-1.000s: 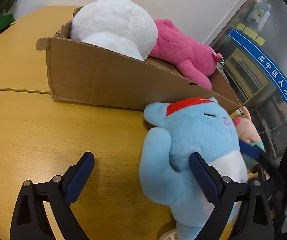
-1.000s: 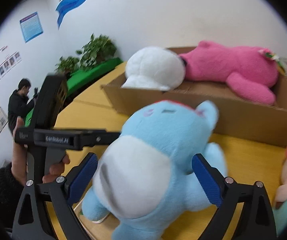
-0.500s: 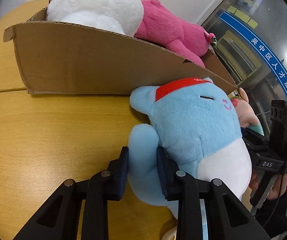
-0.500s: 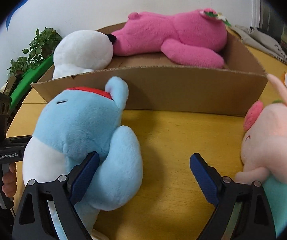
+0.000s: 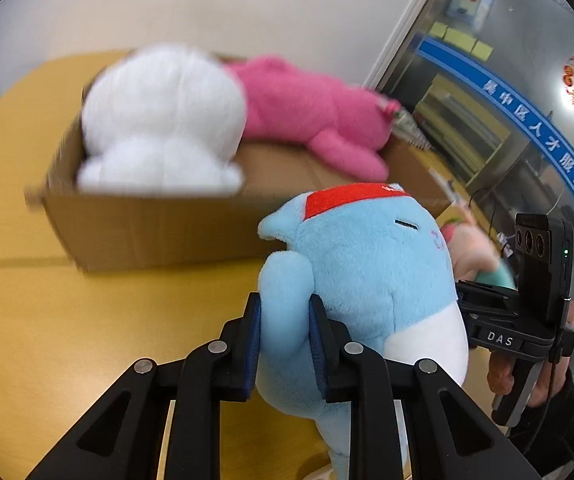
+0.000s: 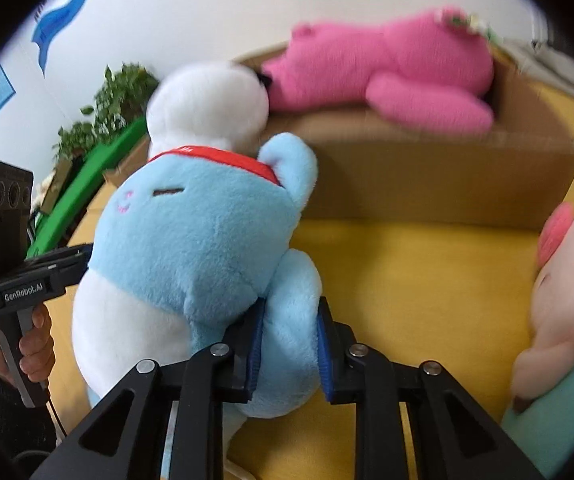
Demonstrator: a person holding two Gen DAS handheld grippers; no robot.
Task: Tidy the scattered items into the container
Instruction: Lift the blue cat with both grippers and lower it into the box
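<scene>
L gripper (image 5: 283, 344): fingers closing, pinching blue plush (image 5: 367, 280) arm | R gripper (image 6: 289, 354): fingers closing, pinching its other arm | cardboard box (image 5: 159, 228) sitting beyond fingers on worktop (image 5: 87, 340)

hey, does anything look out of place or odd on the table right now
Two plush toys are still outside the cardboard box: the blue plush, pinched by one arm in each closing claw, left claw and right claw, and a pale pink plush on the tabletop. Nothing looks spilled or damaged.
</scene>
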